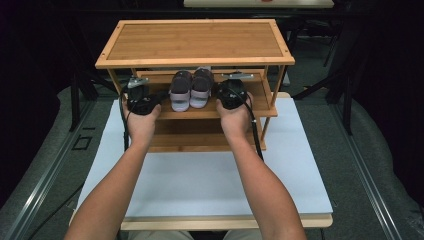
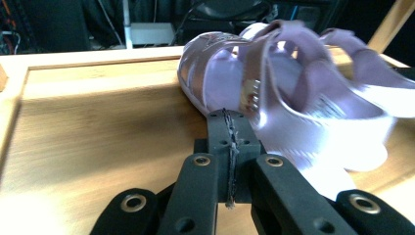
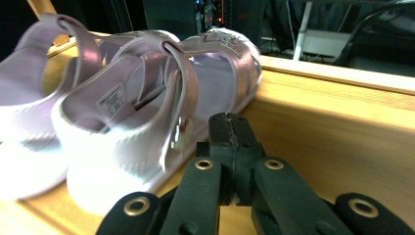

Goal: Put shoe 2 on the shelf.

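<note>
Both grippers sit with their jaws pressed fully together and nothing between them. We hold the left gripper on the middle shelf of the bamboo shoe rack, just to the left of the pair of lilac sandals; in the left gripper view its tip lies just beside the near sandal, at the sole edge, and whether it touches we cannot tell. We hold the right gripper on the other side of the pair, and in the right gripper view its closed tip rests close against the outer rim of that sandal.

We judge that the pair is already placed: both sandals stand side by side, toes to the back, in the middle of the shelf. What seems left is squaring them up with the closed tips, or simply backing out.

For room, we have bare board on each outer side of the pair, bounded by the raised side rails and the corner posts. The top shelf hangs low over our hands, so lifting is limited; the open way is straight back toward us, over the shelf's front edge, the lower shelf and onto the white table.
</note>
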`<act>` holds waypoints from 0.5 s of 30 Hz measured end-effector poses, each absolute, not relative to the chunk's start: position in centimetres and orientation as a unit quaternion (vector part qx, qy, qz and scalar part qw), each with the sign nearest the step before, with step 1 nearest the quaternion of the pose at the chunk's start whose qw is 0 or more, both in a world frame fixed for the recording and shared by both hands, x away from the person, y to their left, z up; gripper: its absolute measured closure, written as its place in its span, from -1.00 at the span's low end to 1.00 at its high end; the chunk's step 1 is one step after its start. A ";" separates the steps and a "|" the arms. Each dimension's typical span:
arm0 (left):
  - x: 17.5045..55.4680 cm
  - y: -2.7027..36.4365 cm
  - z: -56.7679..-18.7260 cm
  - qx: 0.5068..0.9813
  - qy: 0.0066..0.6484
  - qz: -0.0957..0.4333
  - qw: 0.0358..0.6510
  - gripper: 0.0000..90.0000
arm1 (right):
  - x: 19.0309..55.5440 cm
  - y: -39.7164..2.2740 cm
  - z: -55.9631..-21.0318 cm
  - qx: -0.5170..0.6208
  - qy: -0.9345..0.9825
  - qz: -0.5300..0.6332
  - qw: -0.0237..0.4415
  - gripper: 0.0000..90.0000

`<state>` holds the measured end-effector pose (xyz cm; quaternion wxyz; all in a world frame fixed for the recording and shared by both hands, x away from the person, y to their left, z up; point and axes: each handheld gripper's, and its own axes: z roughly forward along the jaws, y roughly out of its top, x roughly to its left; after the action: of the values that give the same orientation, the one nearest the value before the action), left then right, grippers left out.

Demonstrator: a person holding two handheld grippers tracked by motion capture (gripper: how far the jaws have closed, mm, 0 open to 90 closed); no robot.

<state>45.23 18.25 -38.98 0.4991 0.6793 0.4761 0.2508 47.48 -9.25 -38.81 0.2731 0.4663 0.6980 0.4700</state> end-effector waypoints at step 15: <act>37.2 22.2 -42.3 0.686 0.430 0.218 0.544 1.00 | 38.5 -13.0 -41.0 0.410 0.727 0.472 0.284 1.00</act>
<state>37.20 22.22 -42.28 0.5443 0.6862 0.4304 0.2184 38.46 -12.96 -41.02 0.2839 0.4099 0.7268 0.4724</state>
